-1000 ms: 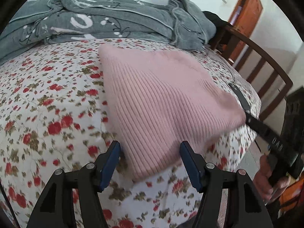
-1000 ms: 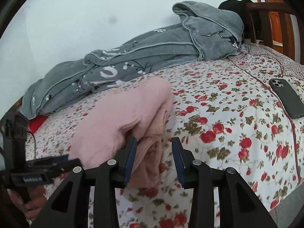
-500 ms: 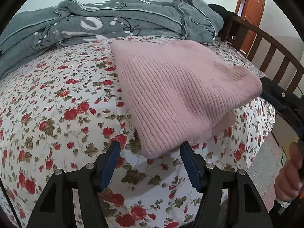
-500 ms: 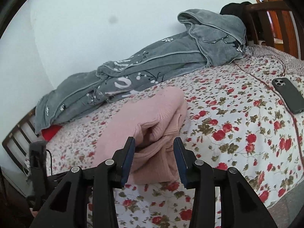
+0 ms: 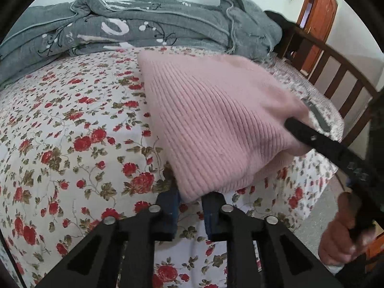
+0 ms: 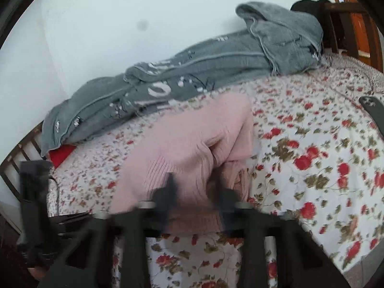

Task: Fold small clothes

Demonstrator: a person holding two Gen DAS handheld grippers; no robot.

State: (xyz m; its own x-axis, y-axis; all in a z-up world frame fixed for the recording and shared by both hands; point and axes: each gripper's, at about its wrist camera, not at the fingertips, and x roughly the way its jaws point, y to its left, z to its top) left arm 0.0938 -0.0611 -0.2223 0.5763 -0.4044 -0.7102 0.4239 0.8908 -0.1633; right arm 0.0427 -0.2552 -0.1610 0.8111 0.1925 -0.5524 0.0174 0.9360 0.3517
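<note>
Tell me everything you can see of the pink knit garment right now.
The pink ribbed knit garment looks soft and woolly, and is folded into a thick, roughly wedge-shaped bundle with layered edges showing at one end. It lies on the floral bedsheet, apart from the grey blanket behind it. The left hand-held gripper, its jaws having just closed, pinches the near corner. The right hand-held gripper, also just closed, grips the layered end, though that view is blurred.
</note>
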